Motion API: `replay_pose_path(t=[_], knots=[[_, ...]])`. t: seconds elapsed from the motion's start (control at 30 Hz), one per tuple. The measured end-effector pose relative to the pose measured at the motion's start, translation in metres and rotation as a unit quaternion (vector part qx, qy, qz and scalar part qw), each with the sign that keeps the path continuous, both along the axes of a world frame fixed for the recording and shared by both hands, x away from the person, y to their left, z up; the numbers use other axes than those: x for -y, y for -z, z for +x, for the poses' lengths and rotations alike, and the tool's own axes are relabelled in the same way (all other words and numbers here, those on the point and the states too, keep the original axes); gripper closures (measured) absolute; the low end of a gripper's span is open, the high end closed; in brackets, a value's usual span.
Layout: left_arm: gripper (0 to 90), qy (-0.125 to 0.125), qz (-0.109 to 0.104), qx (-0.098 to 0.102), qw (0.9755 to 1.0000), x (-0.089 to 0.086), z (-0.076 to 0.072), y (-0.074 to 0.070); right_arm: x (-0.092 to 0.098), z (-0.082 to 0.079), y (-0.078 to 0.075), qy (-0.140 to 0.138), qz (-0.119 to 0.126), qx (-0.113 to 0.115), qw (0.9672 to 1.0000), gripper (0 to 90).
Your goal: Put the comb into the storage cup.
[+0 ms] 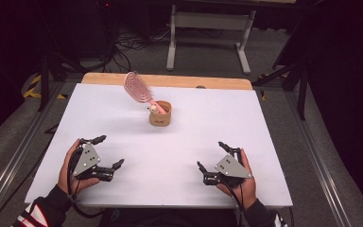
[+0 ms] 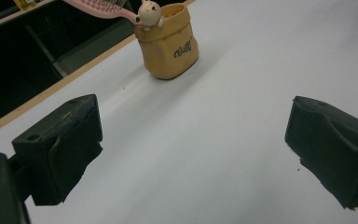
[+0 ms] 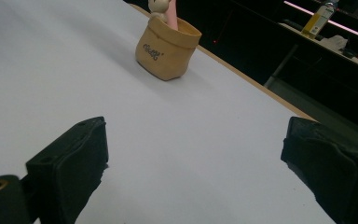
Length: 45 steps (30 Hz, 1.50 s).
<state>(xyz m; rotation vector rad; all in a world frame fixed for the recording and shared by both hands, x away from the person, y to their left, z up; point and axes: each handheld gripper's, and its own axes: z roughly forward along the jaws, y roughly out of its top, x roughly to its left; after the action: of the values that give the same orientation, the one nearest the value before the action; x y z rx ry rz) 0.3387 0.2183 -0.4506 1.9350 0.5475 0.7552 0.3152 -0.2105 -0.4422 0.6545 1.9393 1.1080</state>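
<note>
A small tan holder (image 1: 160, 115) shaped like a sack stands upright near the middle of the white table (image 1: 123, 118), toward its far side. A pink hairbrush (image 1: 139, 88) stands in it, handle down, head leaning up and to the left. The holder (image 2: 168, 44) has a small pale figure on its rim, and it also shows in the right gripper view (image 3: 167, 49). My left gripper (image 1: 111, 151) rests open near the front left, nothing between its jaws. My right gripper (image 1: 211, 155) rests open near the front right, also holding nothing. Both are well short of the holder.
A wooden strip (image 1: 170, 80) runs along the table's far edge. Beyond it a grey table frame (image 1: 208, 28) and cables stand on the floor. A bottle (image 3: 318, 18) sits on a distant shelf in the right gripper view.
</note>
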Motion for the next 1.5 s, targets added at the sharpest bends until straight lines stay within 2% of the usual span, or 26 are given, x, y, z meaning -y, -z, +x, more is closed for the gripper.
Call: replay_pose_path(t=[0.07,0.13,0.3,0.43,0.5,0.8,0.9,1.13,1.23,1.37,1.5], knots=[[5.0,-0.006,0.0,-0.005,1.0,-0.002,-0.001,0.003,0.0,0.0,0.0,0.002,0.0,0.0,1.0,7.2],[5.0,-0.005,-0.01,-0.016,0.9998,-0.004,-0.002,0.006,0.001,0.001,0.0,0.003,0.0,0.0,1.0,7.2],[5.0,-0.013,-0.005,-0.032,0.9994,-0.007,-0.005,0.014,0.004,0.003,0.0,0.009,0.004,-0.003,1.0,7.2],[5.0,-0.014,-0.023,-0.033,0.9991,-0.008,-0.005,0.011,0.006,0.004,0.001,0.012,0.005,-0.001,0.9999,7.2],[5.1,-0.015,-0.017,-0.031,0.9993,-0.007,-0.006,0.011,0.008,0.004,0.0,0.012,0.005,-0.002,0.9999,7.2],[6.2,-0.026,-0.024,-0.035,0.9987,-0.007,-0.004,0.01,0.009,0.004,0.0,0.013,0.014,-0.003,0.9998,7.2],[5.9,-0.021,-0.028,-0.031,0.9989,-0.006,-0.005,0.009,0.008,0.004,0.001,0.01,0.004,-0.006,0.9999,7.2],[5.6,-0.013,-0.021,-0.029,0.9993,-0.003,-0.008,0.011,0.006,0.001,-0.001,0.014,0.006,0.001,0.9999,7.2],[5.4,-0.012,-0.009,-0.025,0.9996,-0.001,-0.008,0.012,0.005,0.003,0.0,0.012,0.004,0.0,0.9999,7.2],[5.5,-0.011,-0.014,-0.03,0.9994,-0.001,-0.006,0.012,0.006,0.003,0.001,0.013,0.002,-0.001,0.9999,7.2],[5.7,-0.01,-0.008,-0.032,0.9994,0.001,-0.005,0.014,0.007,0.004,0.001,0.014,0.006,-0.003,0.9999,7.2]])
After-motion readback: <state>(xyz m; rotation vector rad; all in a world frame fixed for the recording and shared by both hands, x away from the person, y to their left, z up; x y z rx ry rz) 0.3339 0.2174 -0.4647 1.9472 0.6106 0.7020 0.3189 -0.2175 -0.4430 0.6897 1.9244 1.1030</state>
